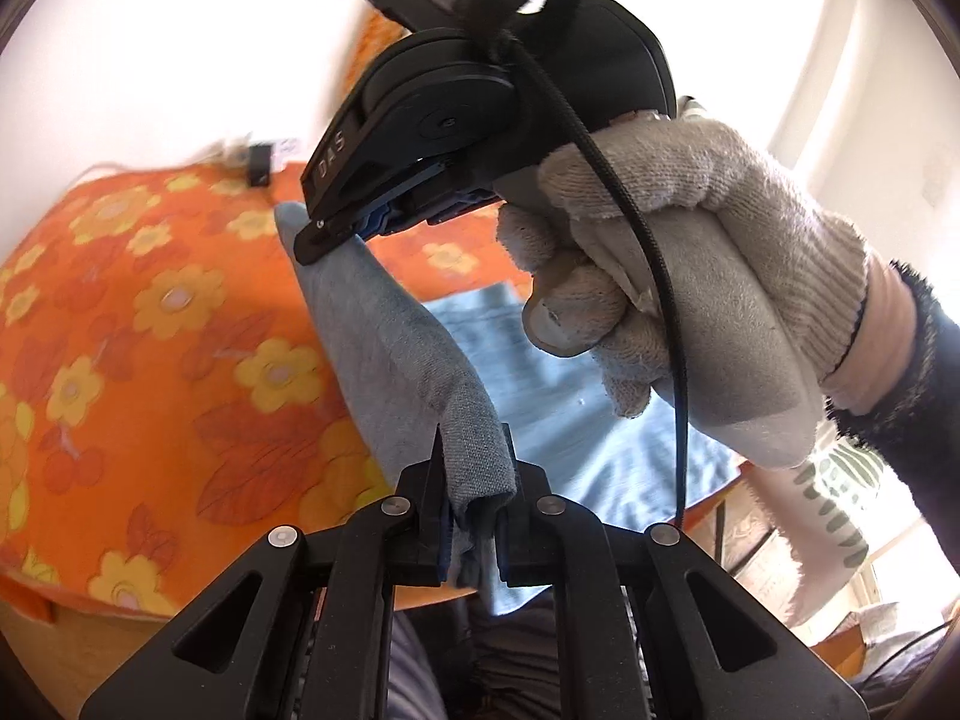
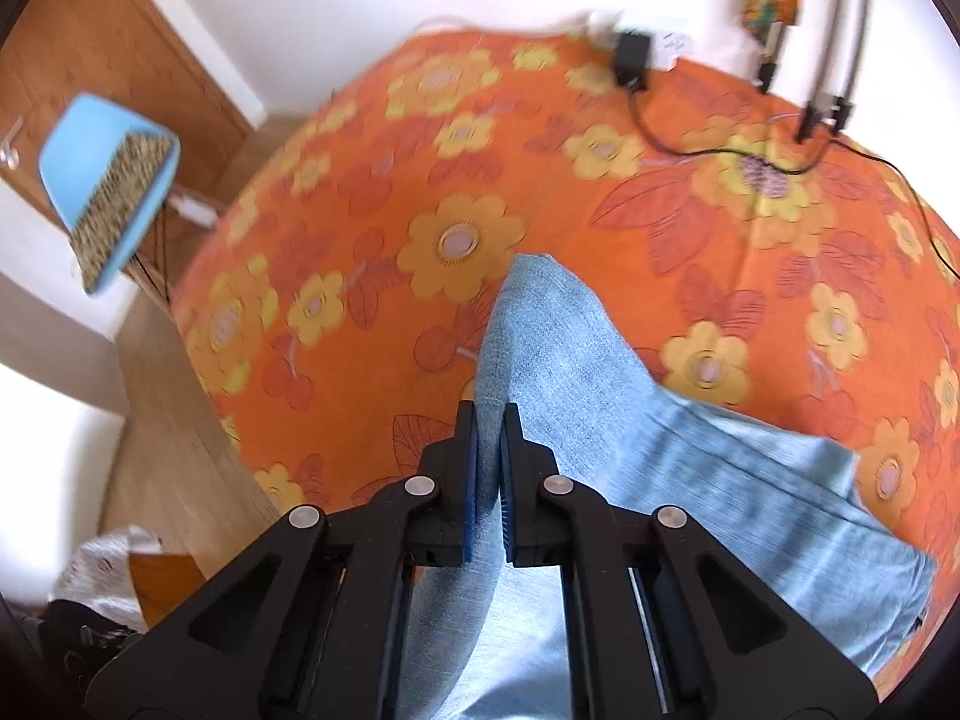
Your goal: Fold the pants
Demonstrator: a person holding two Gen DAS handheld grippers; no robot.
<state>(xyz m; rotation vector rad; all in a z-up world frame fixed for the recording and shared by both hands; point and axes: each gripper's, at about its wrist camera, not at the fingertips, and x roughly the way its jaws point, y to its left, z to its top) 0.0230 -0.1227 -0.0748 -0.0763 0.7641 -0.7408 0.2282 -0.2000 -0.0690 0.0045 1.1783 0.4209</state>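
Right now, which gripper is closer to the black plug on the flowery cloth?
Right. The right gripper clamps the jeans nearer the black plug; the left gripper grips them further back.

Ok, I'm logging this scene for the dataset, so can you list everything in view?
pants: one, light blue denim, on the cloth, an edge pinched up
cloth: one, orange with yellow flowers, under the pants
chair: one, blue, far left on the floor
cable: one, black, across the cloth's far side
left tool: black, shut on pants
right tool: black, shut on pants
glove: one, beige, gripping the right tool's handle
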